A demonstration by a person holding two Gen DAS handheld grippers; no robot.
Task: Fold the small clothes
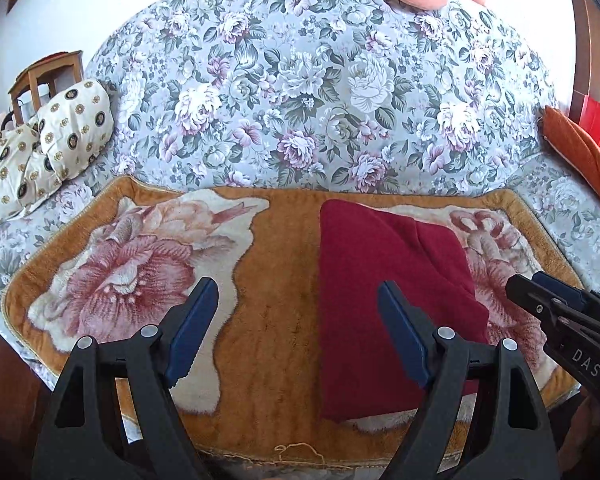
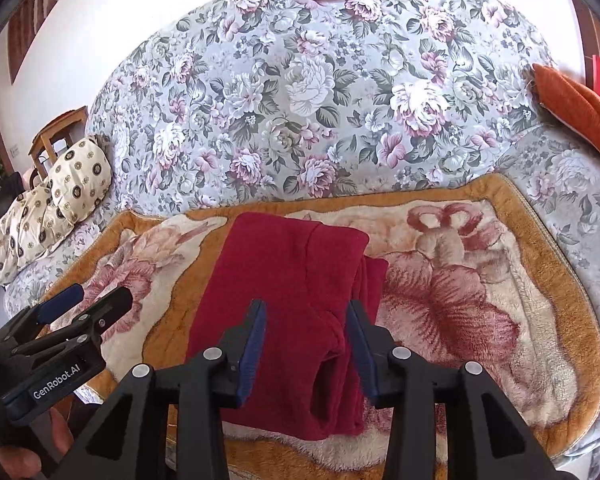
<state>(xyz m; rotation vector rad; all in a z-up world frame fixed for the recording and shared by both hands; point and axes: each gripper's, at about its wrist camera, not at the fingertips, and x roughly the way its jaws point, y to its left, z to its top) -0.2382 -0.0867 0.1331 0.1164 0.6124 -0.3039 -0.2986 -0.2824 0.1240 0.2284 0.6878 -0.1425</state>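
Red and soft, the small fleece garment [image 2: 292, 312] lay folded into a neat long shape on the fuzzy flower blanket [image 1: 112, 280] over the sofa [image 1: 300, 80]. I thought the folding looked nearly done, maybe with one more fold left. My left hand-held gripper [image 1: 296, 320] hung wide open and empty. My right hand-held gripper [image 2: 306, 332] was partly open just above the cloth, pinching nothing.

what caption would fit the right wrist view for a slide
Right gripper open above a folded dark red garment lying on a floral plush blanket, the left gripper off to one side.
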